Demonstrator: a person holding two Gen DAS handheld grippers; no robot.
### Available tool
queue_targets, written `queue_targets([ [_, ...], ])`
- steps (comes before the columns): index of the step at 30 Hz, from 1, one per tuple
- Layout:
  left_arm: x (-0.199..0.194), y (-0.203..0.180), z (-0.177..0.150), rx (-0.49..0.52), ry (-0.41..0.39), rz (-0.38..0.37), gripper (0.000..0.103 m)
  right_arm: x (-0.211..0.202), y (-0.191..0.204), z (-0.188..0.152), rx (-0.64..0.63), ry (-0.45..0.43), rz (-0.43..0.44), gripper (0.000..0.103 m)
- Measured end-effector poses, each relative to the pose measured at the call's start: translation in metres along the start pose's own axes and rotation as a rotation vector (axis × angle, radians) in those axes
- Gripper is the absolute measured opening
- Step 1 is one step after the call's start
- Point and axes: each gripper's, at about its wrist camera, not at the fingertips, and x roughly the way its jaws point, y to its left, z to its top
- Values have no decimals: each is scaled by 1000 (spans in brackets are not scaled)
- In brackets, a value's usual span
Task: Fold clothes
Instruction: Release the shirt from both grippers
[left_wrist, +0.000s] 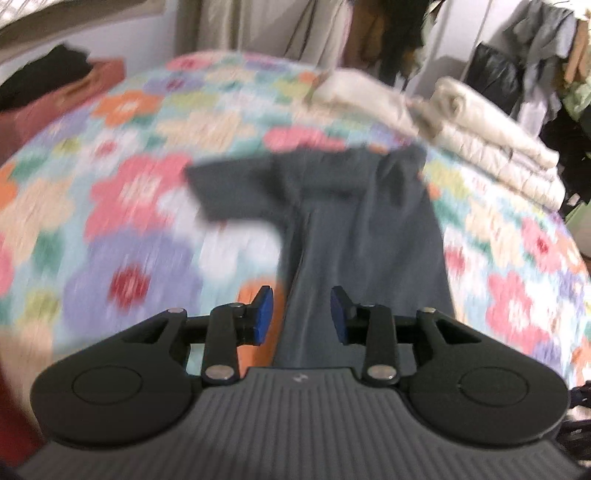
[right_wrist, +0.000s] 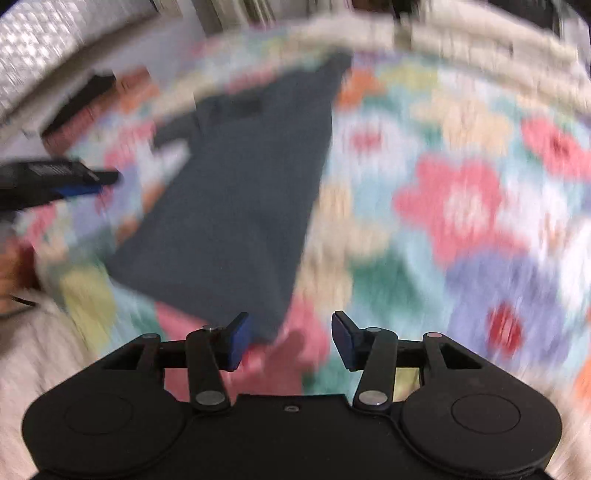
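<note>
- At the far left in the left wrist view we see a reddish-brown box (left_wrist: 70, 96) with a black garment (left_wrist: 40, 79) on top, beside the bed.
- The flowered bedspread (left_wrist: 140, 192) covers the whole bed, with big pink, purple and orange flowers; both views are blurred.
- Our left gripper (left_wrist: 302, 314) hangs above the bedspread with its blue pads (left_wrist: 263, 314) apart and nothing between them; the near end of the shirt lies below the gap. A small pale mark sits on its grey body, too small for us to read.
- The dark grey T-shirt (left_wrist: 354, 229) lies flat on the bedspread, folded lengthwise into a long narrow strip, one short sleeve sticking out to the left at its far end.
- In the right wrist view our right gripper (right_wrist: 291, 339) has its pads parted and empty, just over the shirt's near right corner, not touching it.
- Far right, a stack of folded cream bedding (left_wrist: 491, 140) rests on the bed's far edge.
- Behind it, clothes hang on a rack (left_wrist: 539, 44).
- We can read no writing anywhere.
</note>
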Motion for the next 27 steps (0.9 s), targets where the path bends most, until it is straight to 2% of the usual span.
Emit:
queue_targets([
  [2,26,0,25,33,-32,-24,50,-1,-6,32,23,-63,92,53],
  [4,61,2,48,89,-64,-57,57,16,-7,66,22,-99,155,53],
  [6,103,9,61,93,-33,-32,57,46,-3,101,19,-126,206,53],
  [9,133,28,66,-13,-89,-74,57,95,-2,148,57,-137,282,53],
  [11,149,33,70,-24,-81,-85,57,130,0,172,102,-129,306,53],
  [15,176,38,77,-10,-61,-100,57,188,5,203,166,-81,320,55],
  [19,189,36,73,13,-44,-81,61,228,4,220,228,-43,220,56],
  [20,192,35,71,21,-40,-73,61,233,3,221,235,-44,223,56],
  [21,189,34,71,15,-69,-72,61,237,3,221,242,-45,226,57],
  [22,186,34,71,8,-98,-72,59,242,2,221,249,-47,229,57],
  [23,184,33,71,-2,-119,-83,41,245,3,221,245,-58,232,57],
  [24,184,33,71,-12,-122,-75,16,245,4,221,230,-83,234,47],
  [25,183,30,72,-6,-112,-30,3,246,5,221,214,-107,236,9],
  [27,167,21,72,34,-189,38,3,244,9,226,164,-145,263,5],
])
